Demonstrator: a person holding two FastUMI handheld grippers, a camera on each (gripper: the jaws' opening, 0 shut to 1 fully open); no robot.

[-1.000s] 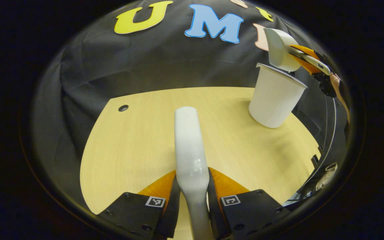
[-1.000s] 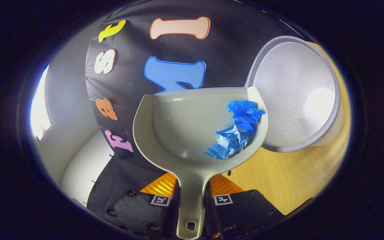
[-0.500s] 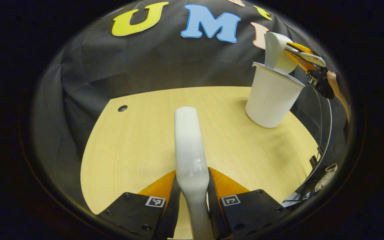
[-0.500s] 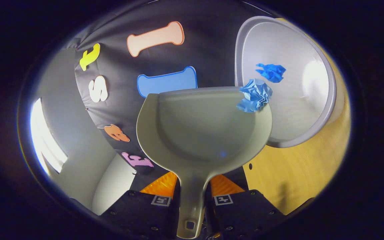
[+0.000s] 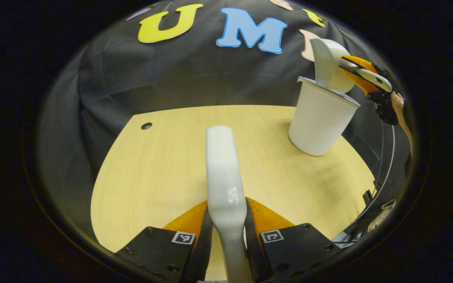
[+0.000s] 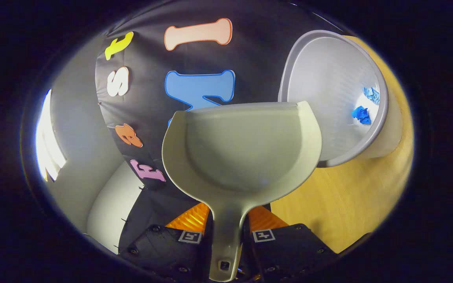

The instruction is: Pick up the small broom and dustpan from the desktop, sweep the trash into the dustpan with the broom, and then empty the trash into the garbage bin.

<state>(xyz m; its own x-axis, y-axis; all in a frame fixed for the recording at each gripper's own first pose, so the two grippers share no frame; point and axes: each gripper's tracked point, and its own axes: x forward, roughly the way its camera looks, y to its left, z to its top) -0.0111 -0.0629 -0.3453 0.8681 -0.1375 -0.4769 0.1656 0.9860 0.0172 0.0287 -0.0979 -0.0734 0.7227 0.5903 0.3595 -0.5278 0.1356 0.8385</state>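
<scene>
Blue paper scraps (image 6: 361,115) lie inside the bin (image 6: 368,145) at 2 o'clock; right tool (image 6: 226,230) clamps the empty dustpan (image 6: 242,153), left tool (image 5: 226,220) clamps the broom (image 5: 222,169). Risk: pan edge overlaps the rim (could tip the bin) on withdrawal.

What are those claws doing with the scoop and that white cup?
A person is cleaning up with two claws. The right claw is shut on the dustpan, tipped over the white garbage bin on the wooden desktop. The dustpan looks empty, and blue crumpled paper lies at the bottom of the bin. The left claw is shut on the small broom handle, held above the desktop.
</scene>
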